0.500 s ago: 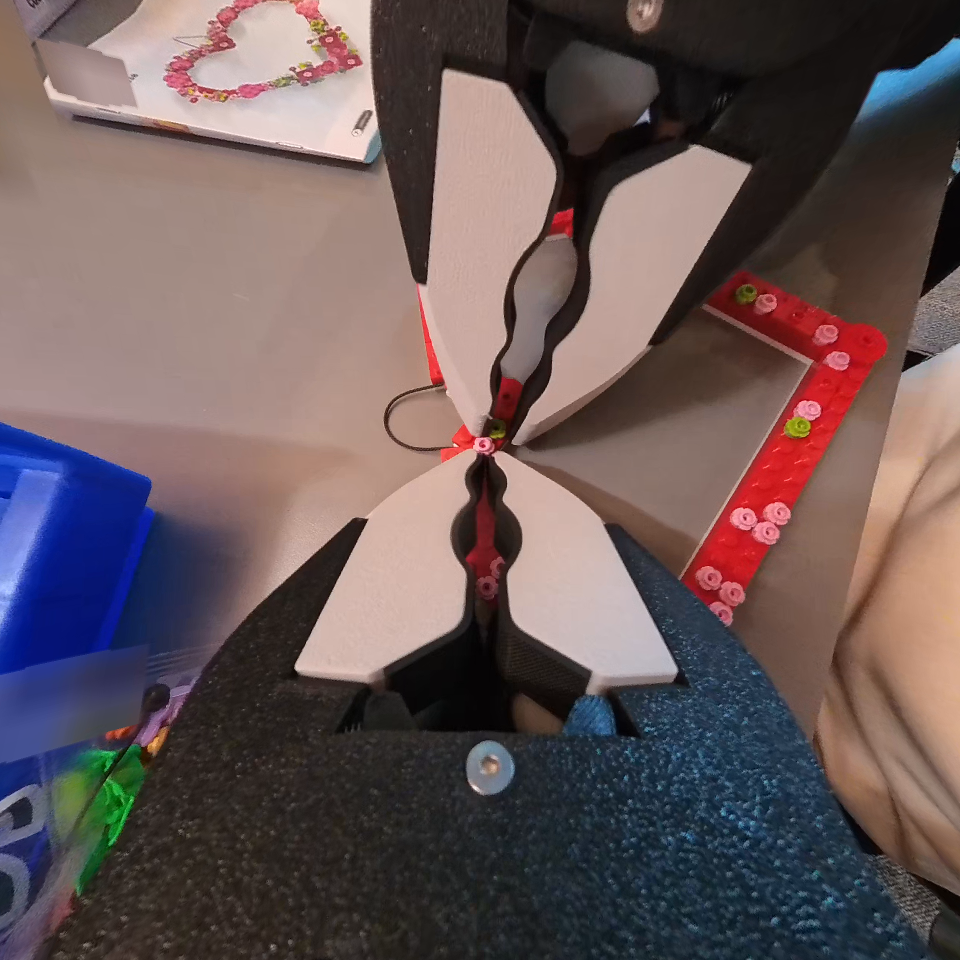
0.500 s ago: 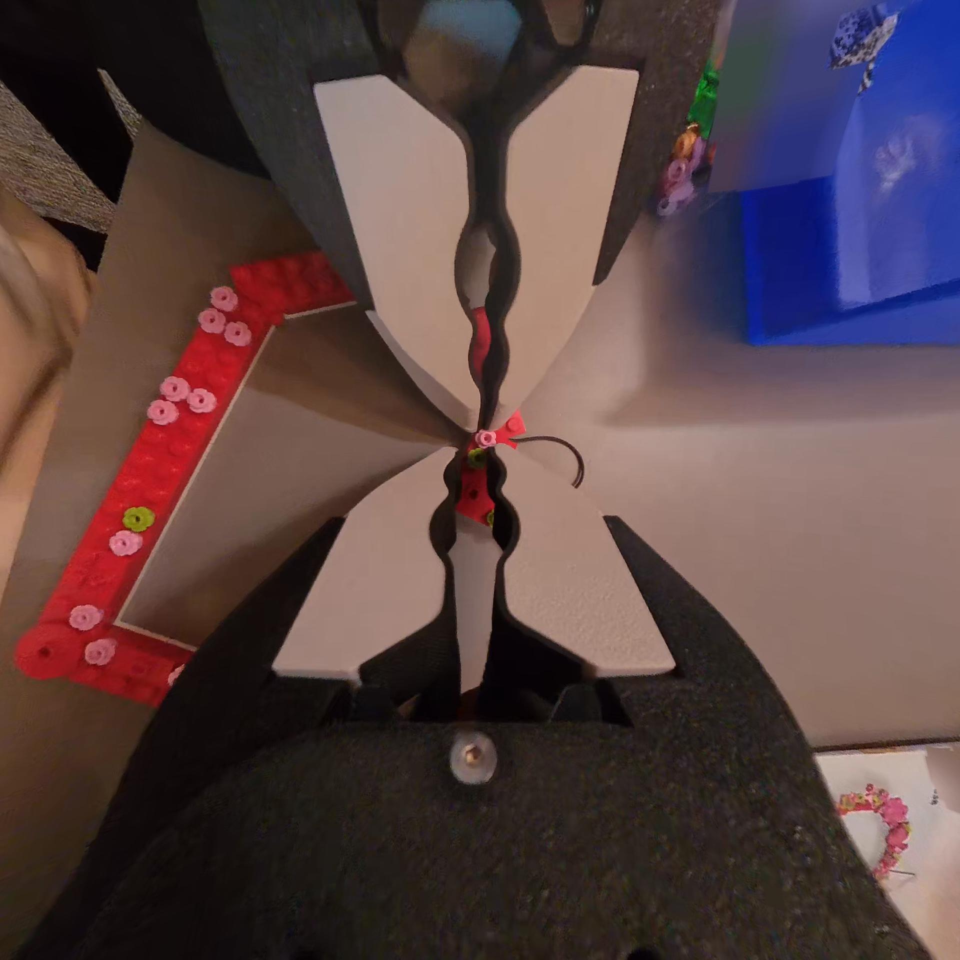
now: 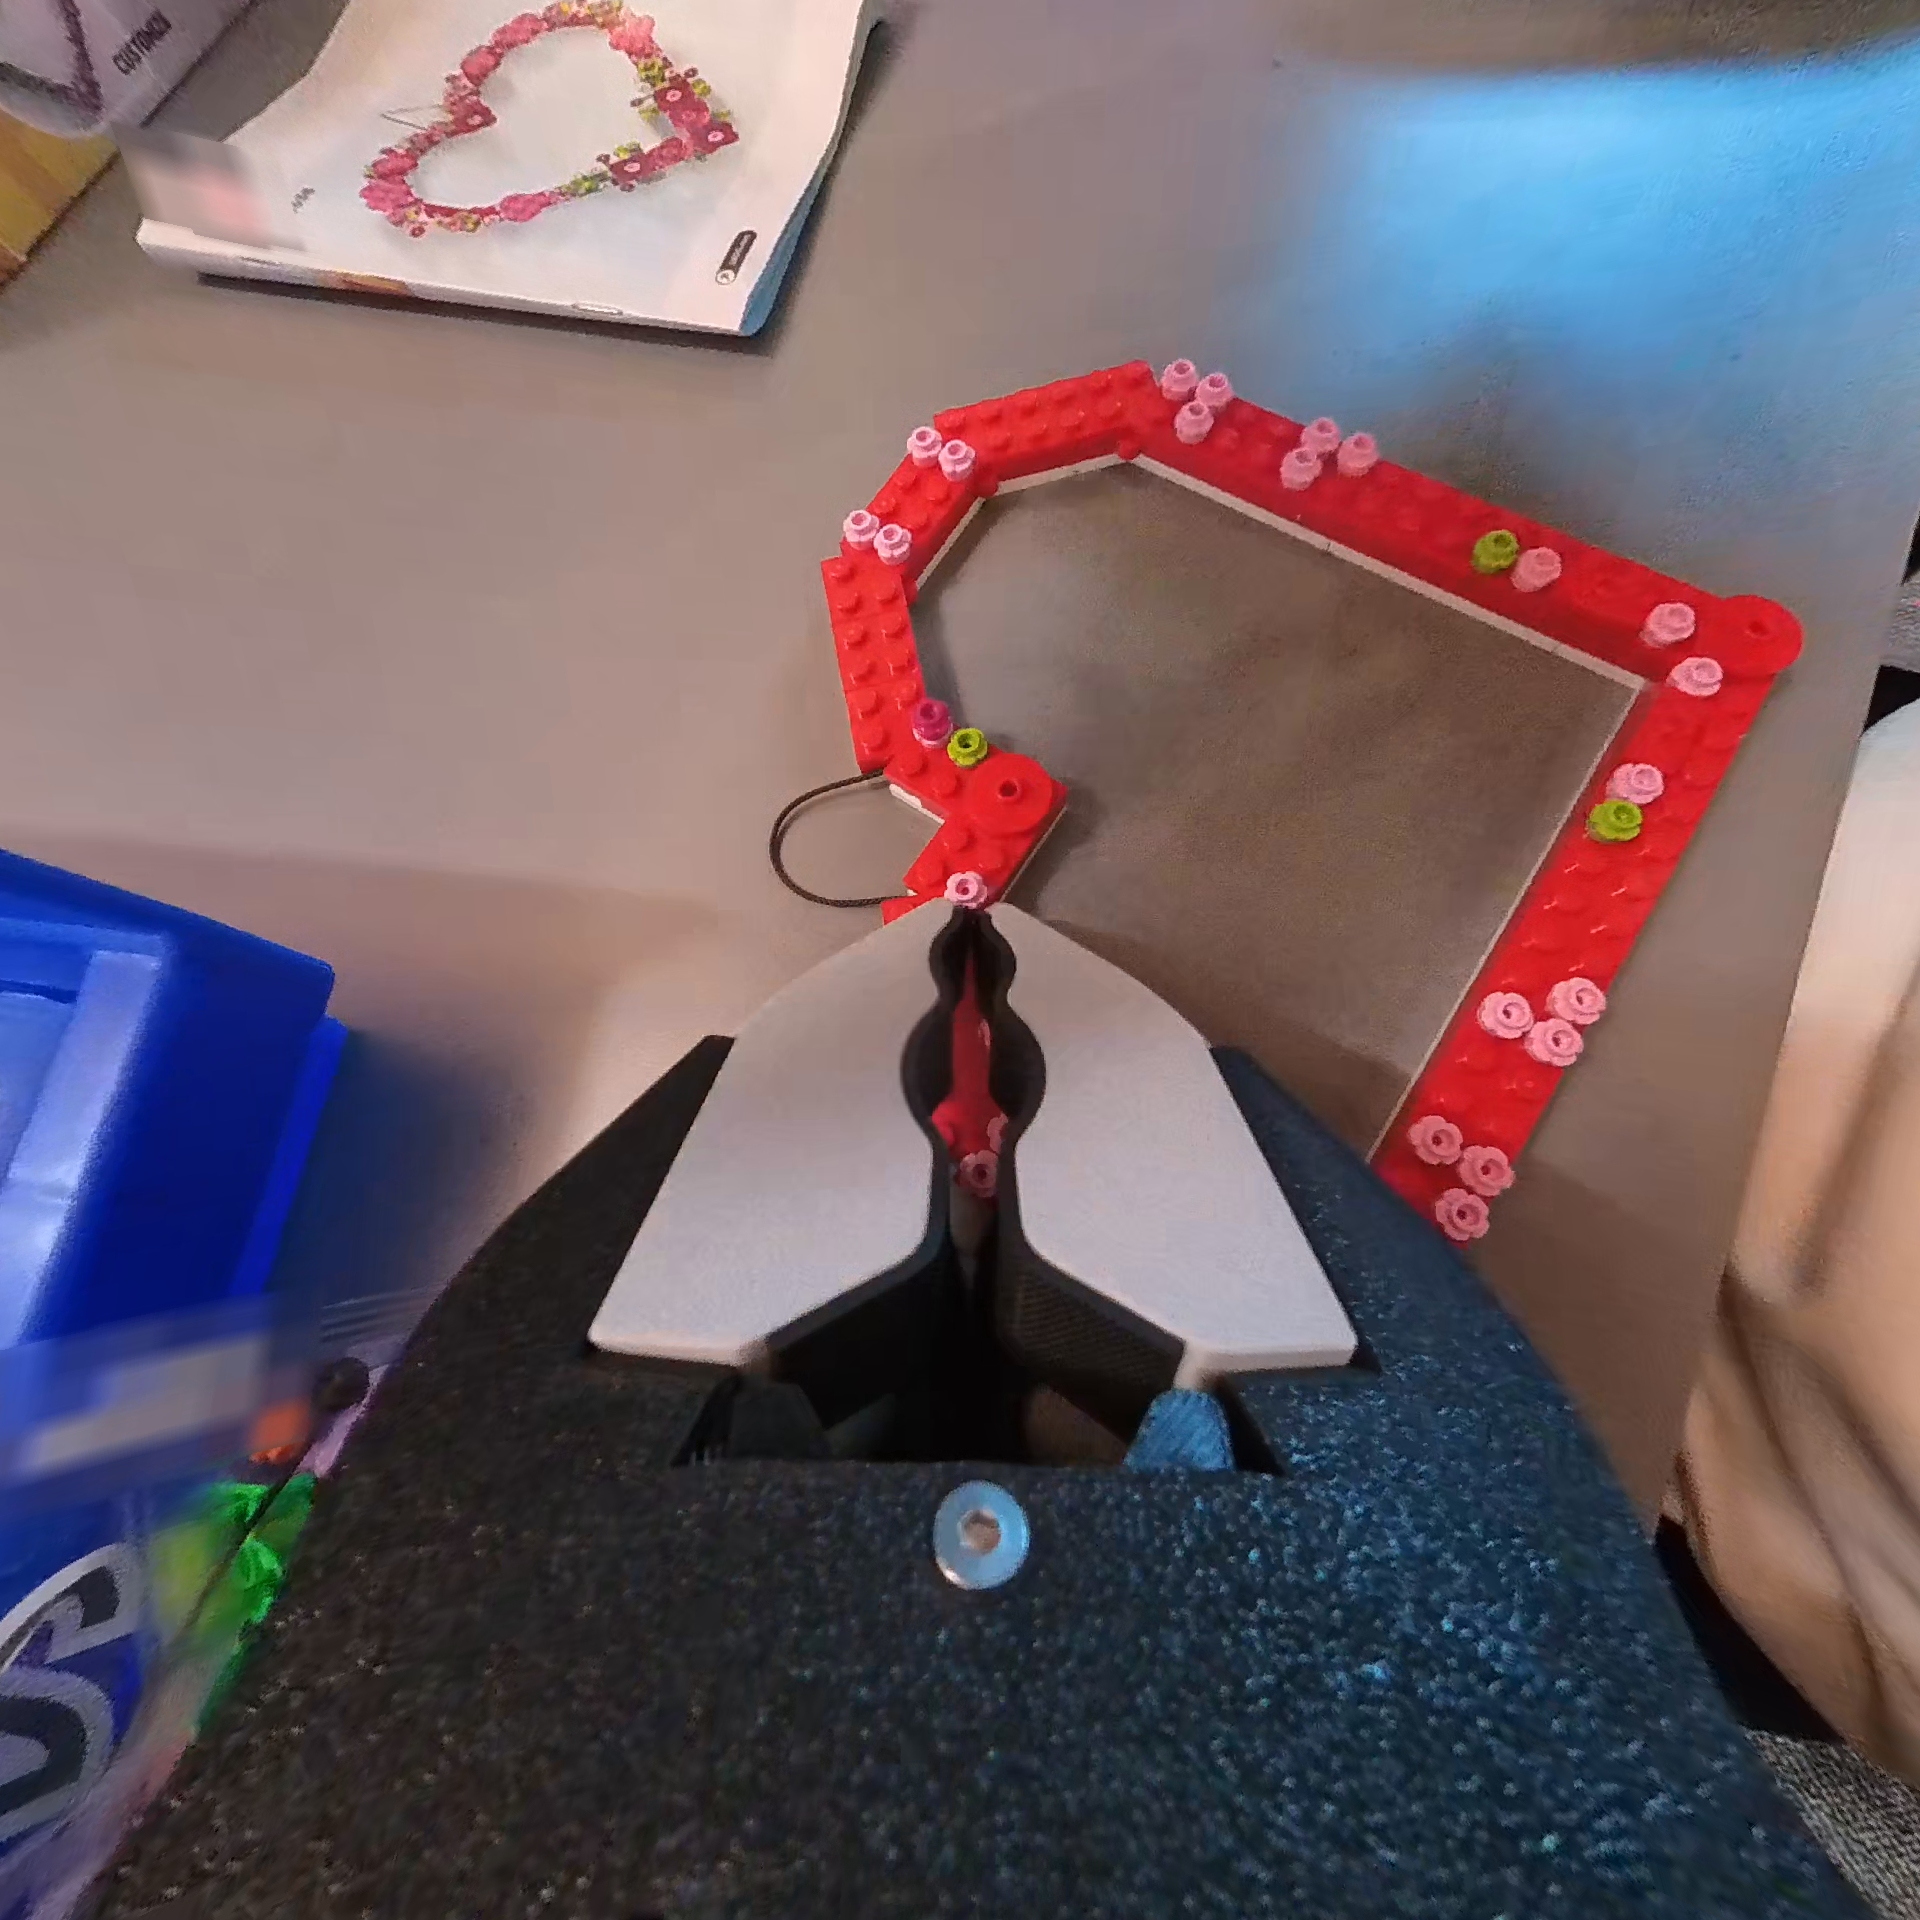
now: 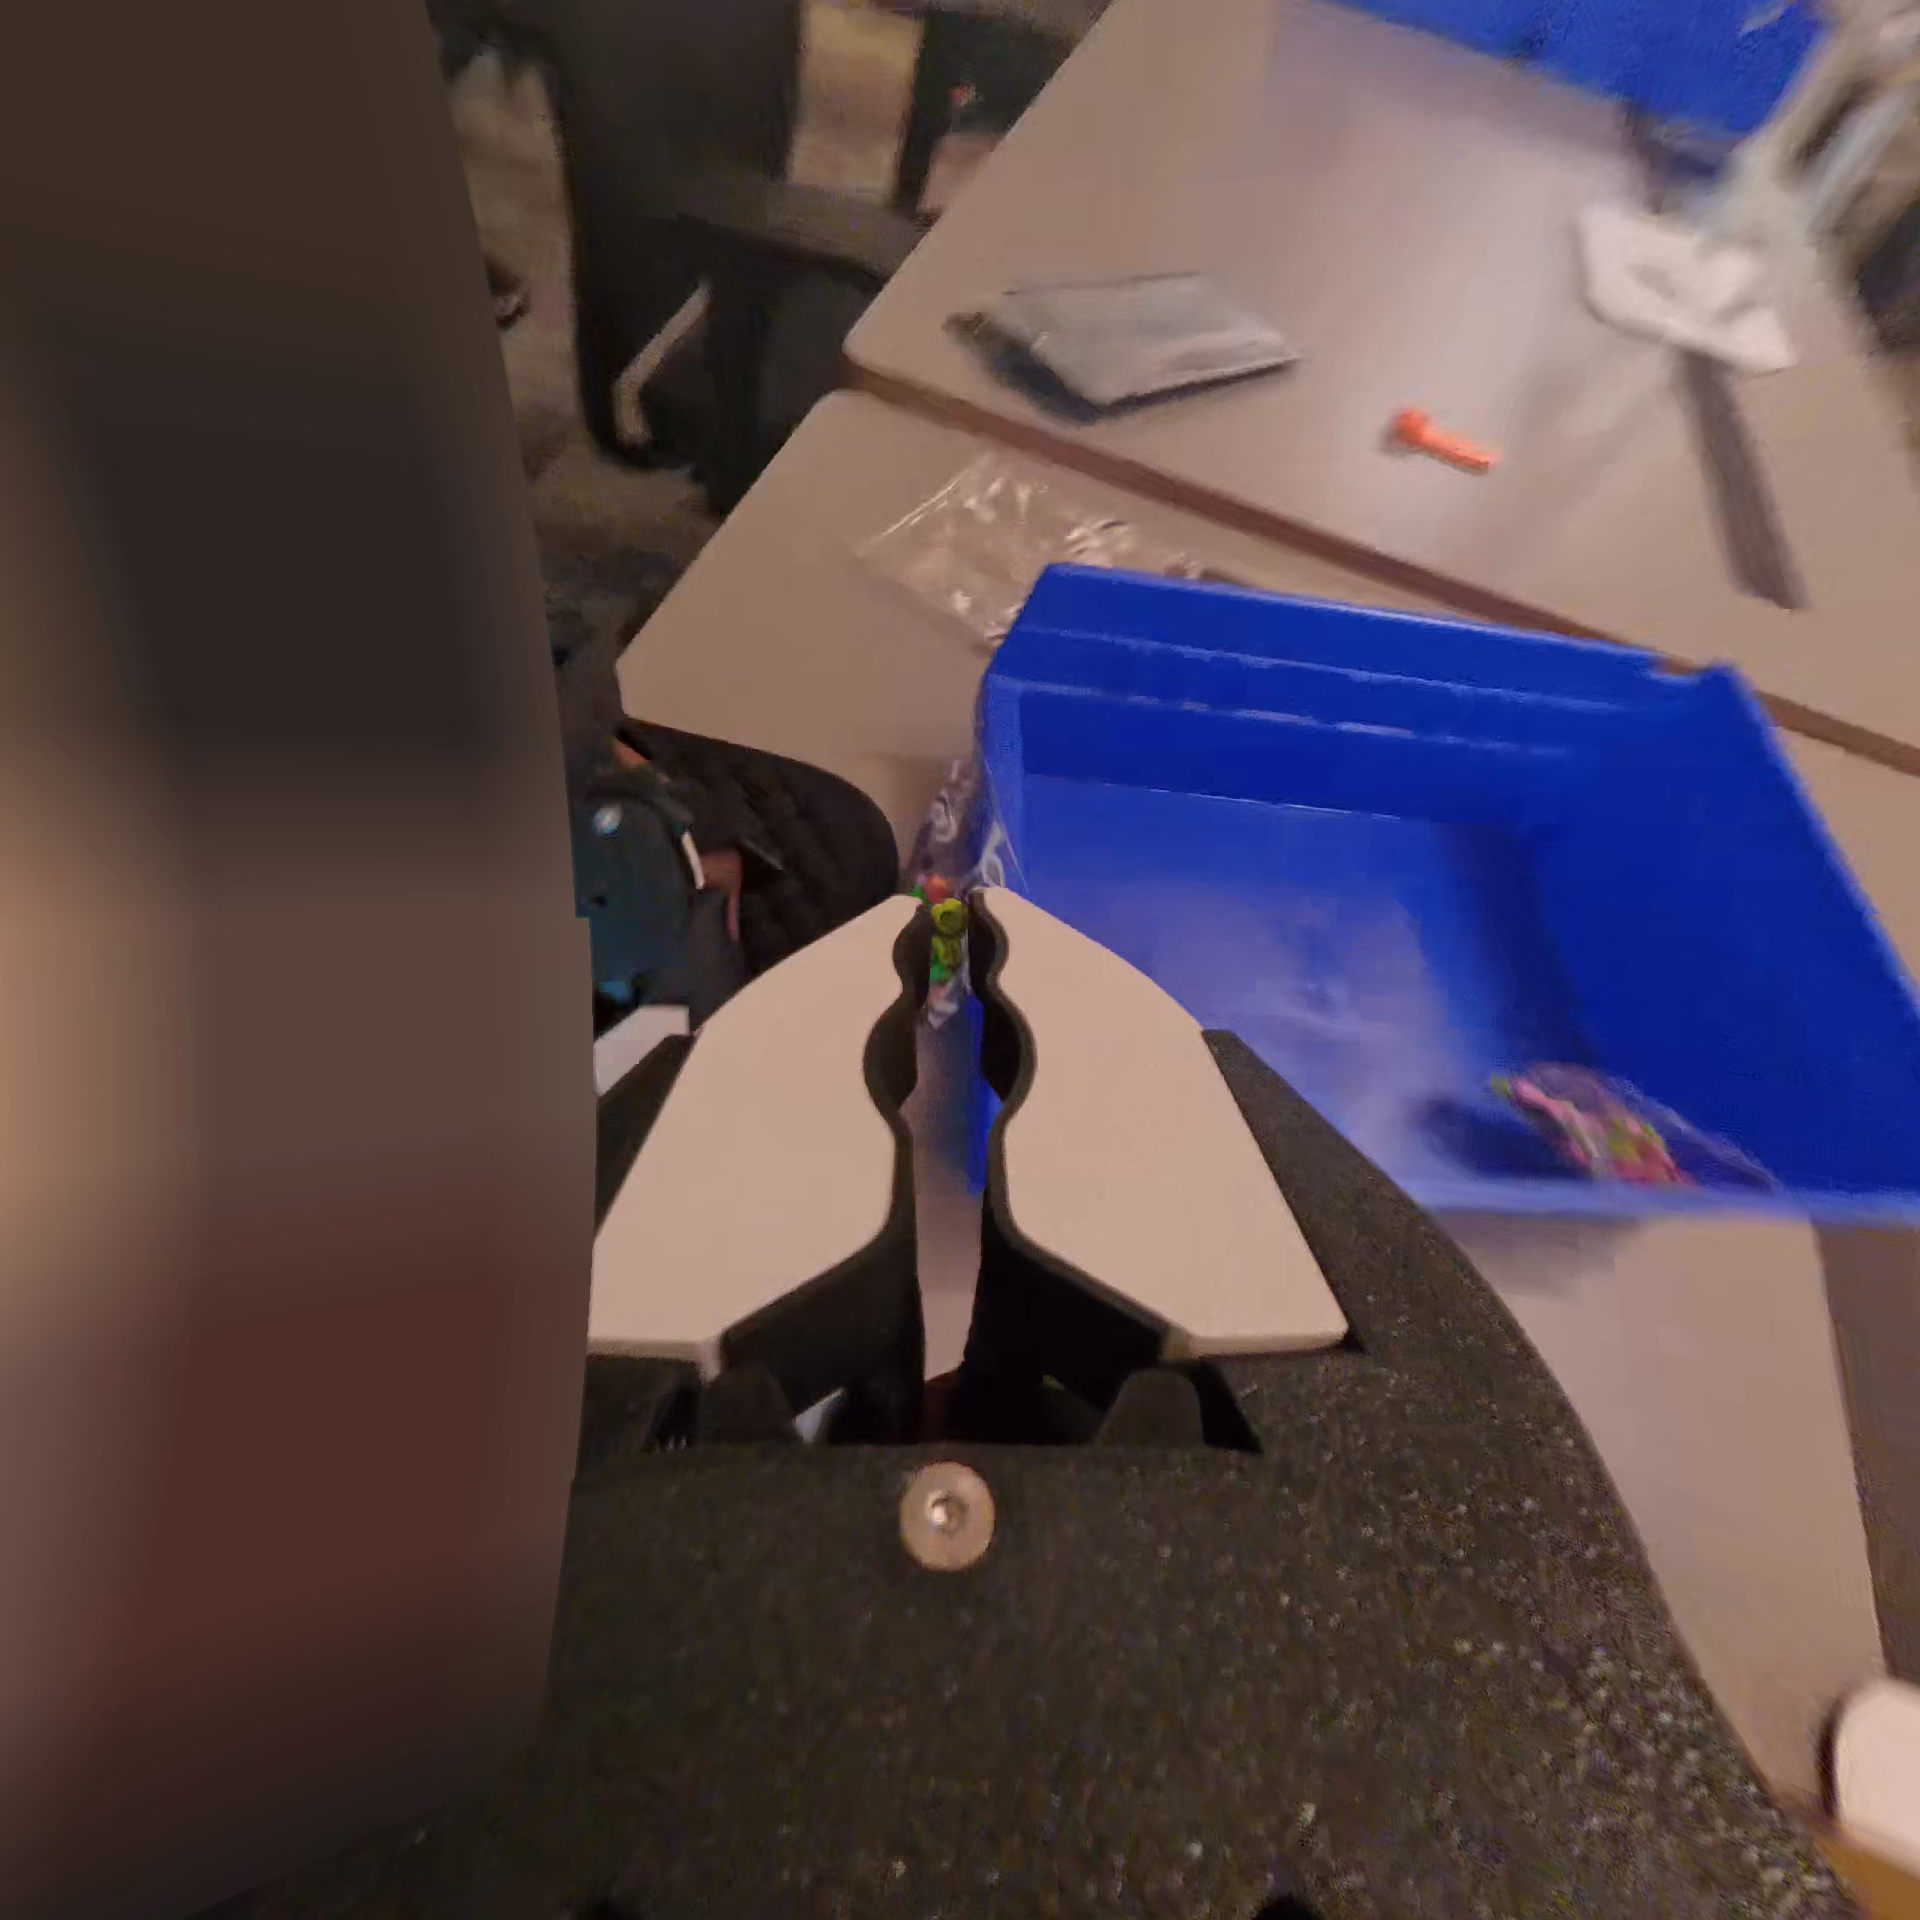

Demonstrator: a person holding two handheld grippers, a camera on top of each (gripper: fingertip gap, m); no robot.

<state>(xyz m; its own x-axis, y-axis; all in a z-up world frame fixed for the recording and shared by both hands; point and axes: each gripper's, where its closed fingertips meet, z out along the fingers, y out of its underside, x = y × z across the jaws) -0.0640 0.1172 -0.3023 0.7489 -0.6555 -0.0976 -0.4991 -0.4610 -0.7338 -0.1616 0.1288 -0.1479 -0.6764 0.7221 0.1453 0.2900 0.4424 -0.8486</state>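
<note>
Grey table, red brick heart (image 3: 1340, 665) flat on it — bin (image 4: 1455, 883) beside.
Left gripper (image 3: 968, 914) is clenched on the heart's near end; right gripper (image 4: 948, 914), off toward the bin, pinches a small green piece (image 4: 948, 930) — best kept level, I'd say.

One red brick frame (image 3: 1683, 831) on the table. Light pink flower studs (image 3: 1320, 436) on it: twenty-one in clear sight. Lime green studs (image 3: 1496, 551) — three. One darker pink stud (image 3: 930, 717), one black cord loop (image 3: 800, 842), one booklet (image 3: 623, 208). Over to the right wrist view — two blue bins (image 4: 1455, 904), one orange piece (image 4: 1444, 442). One left gripper (image 3: 966, 914), one right gripper (image 4: 948, 909).
</note>
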